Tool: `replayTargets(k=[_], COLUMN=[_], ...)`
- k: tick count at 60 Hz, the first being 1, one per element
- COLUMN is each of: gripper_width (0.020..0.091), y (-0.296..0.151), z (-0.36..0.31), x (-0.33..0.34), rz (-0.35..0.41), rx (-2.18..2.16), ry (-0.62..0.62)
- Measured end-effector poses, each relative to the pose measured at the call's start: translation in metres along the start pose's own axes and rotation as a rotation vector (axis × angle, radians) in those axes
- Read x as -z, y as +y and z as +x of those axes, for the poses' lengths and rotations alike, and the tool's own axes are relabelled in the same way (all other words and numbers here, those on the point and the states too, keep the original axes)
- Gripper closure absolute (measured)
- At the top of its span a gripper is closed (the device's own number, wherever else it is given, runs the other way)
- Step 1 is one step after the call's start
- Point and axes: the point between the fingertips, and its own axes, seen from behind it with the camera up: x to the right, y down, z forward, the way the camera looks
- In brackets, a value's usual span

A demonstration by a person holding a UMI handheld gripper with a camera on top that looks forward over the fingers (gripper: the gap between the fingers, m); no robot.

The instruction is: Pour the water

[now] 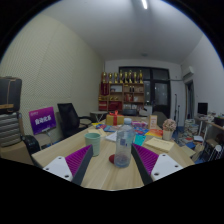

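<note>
Clear plastic bottle (123, 146) stands on the wooden table (110, 172) between the fingers (82, 162), spread apart.

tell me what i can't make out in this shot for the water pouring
- Clear bottle, gripper view: stands between the gripper fingers; too small to tell its water level or whether the pads touch it.
- Green cup, gripper view: its inside is hidden by its own rim.
- Clutter on the table beyond the bottle: too small to name.
- Shelf at the far wall: its contents are too small.
</note>
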Motion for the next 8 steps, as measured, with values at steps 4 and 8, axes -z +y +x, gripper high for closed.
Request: replayTargets(k=[4, 8], gripper_width=[0.0255, 0.0256], y=[-0.003, -0.005], z=[-0.011, -0.013], x=[0.026, 0.064], rz=[0.003, 0.004], rx=[0.008, 0.000], ry=[-0.013, -0.009])
